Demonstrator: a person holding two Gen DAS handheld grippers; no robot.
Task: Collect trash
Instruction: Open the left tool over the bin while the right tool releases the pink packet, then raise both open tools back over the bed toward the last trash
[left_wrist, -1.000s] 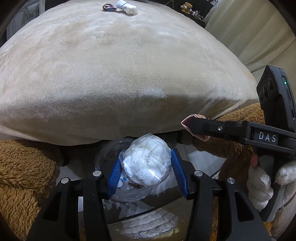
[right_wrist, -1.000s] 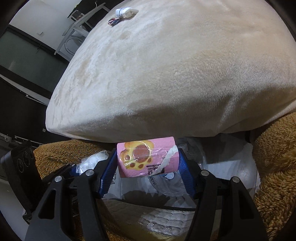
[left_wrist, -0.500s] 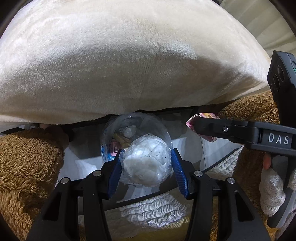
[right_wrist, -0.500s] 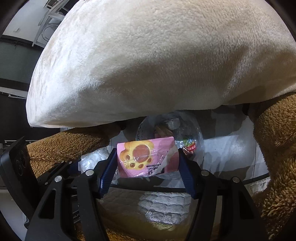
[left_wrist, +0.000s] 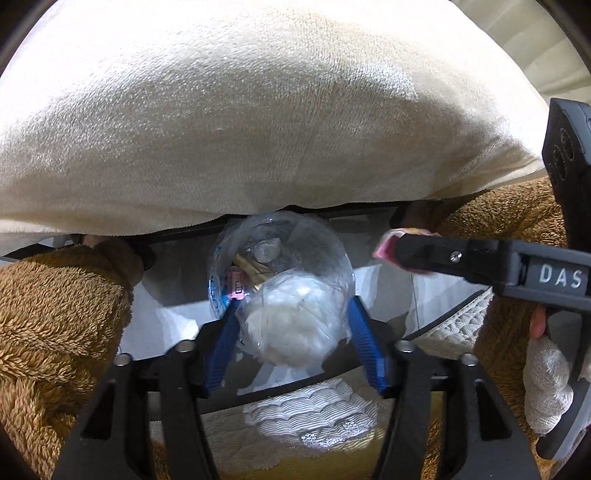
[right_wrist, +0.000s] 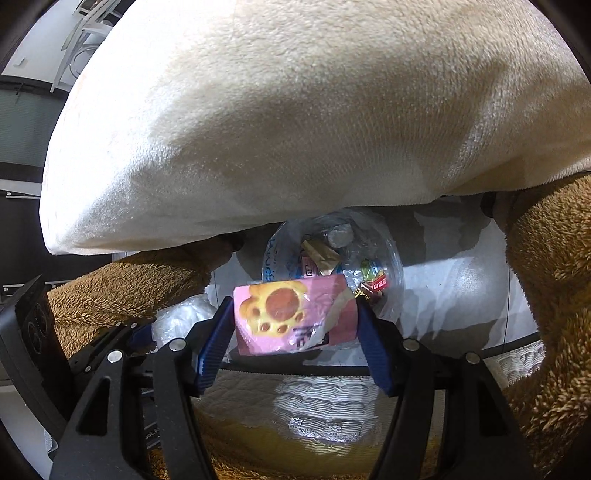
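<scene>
My left gripper (left_wrist: 293, 332) is shut on a clear plastic bag stuffed with white tissue (left_wrist: 291, 325), held just above a trash bin lined with a clear bag (left_wrist: 221, 273). My right gripper (right_wrist: 295, 321) is shut on a pink snack wrapper with a paw print (right_wrist: 291, 317), held over the near rim of the same bin (right_wrist: 391, 273). The bin holds several wrappers and a grey crumpled scrap. The right gripper also shows in the left wrist view (left_wrist: 399, 254), to the right of the bin.
A big cream plush cushion (left_wrist: 258, 110) overhangs the far side of the bin. Brown furry plush (left_wrist: 55, 314) flanks both sides. A white quilted mattress edge (left_wrist: 310, 417) lies below the grippers. The floor around the bin is white.
Both grippers have moved forward and tilted down toward the bin, each still holding its trash. The bin's contents have come into view, and the items on top of the cushion have left view.
</scene>
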